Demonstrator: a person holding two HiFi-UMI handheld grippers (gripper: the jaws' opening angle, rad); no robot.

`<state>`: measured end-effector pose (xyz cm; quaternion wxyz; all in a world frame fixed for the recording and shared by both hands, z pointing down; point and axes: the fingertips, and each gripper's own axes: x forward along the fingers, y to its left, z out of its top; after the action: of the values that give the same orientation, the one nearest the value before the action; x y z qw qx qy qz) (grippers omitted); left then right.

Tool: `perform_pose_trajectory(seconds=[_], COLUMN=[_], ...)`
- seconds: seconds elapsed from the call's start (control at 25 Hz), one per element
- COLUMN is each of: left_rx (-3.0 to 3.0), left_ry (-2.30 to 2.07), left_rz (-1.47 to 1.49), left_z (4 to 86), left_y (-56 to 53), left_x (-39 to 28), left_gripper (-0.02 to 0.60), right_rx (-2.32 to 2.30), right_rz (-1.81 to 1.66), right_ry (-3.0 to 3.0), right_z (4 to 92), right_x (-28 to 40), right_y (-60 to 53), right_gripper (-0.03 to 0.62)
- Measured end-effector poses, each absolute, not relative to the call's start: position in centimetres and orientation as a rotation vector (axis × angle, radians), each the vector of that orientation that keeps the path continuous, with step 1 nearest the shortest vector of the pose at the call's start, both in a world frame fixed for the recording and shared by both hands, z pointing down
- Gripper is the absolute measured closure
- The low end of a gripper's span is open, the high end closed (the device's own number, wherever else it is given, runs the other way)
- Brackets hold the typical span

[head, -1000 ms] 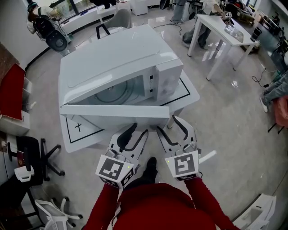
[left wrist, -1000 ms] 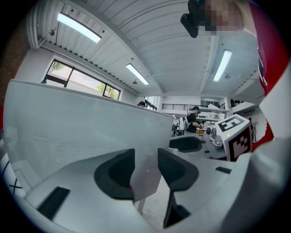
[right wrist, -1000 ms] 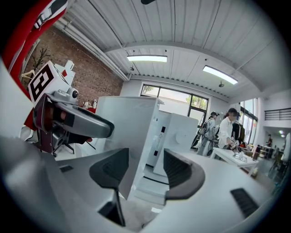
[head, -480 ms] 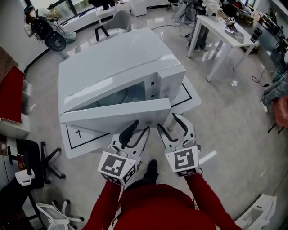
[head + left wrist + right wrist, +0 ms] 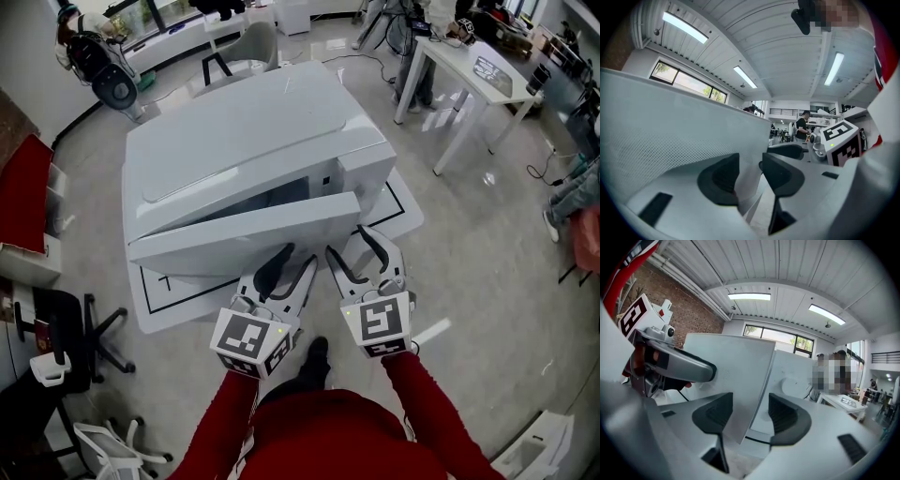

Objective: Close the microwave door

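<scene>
Since a second ago the door has swung from wide open to a narrow gap against the microwave, and both grippers have followed it in.

From the head view I see the microwave on a low white surface marked with a black outline. The door is not yet shut: a dark slit remains along the microwave's front, widest toward the control panel. The left gripper has its fingertips at the door's outer face; the right gripper is at the door's free end, on the control-panel side of the microwave.

Through the left gripper view, the jaws stand apart and clamp nothing – the door's dotted panel fills the space to their left, close up. The right gripper's marker cube shows alongside.

Through the right gripper view, the jaws are likewise released. The door's edge shows in the gap between them, with the microwave's front just beyond.
</scene>
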<state>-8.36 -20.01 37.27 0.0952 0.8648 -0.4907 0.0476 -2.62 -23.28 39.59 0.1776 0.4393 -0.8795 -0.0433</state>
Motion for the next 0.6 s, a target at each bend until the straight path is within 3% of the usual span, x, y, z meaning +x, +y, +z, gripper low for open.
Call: perform_pose_trajectory(seconds=[0.6], left_rx=[2.512], left_ry=[-1.546], left_rz=[0.145], left_z=[36.9], left_y=[-22.4], left_x=[-8.8], left_gripper=[0.417], right_rx=[1.277], right_rz=[-0.115], right_ry=[-2.488], right_z=[39.0], right_x=[-3.5], right_y=[-26.1], right_gripper=[0.342])
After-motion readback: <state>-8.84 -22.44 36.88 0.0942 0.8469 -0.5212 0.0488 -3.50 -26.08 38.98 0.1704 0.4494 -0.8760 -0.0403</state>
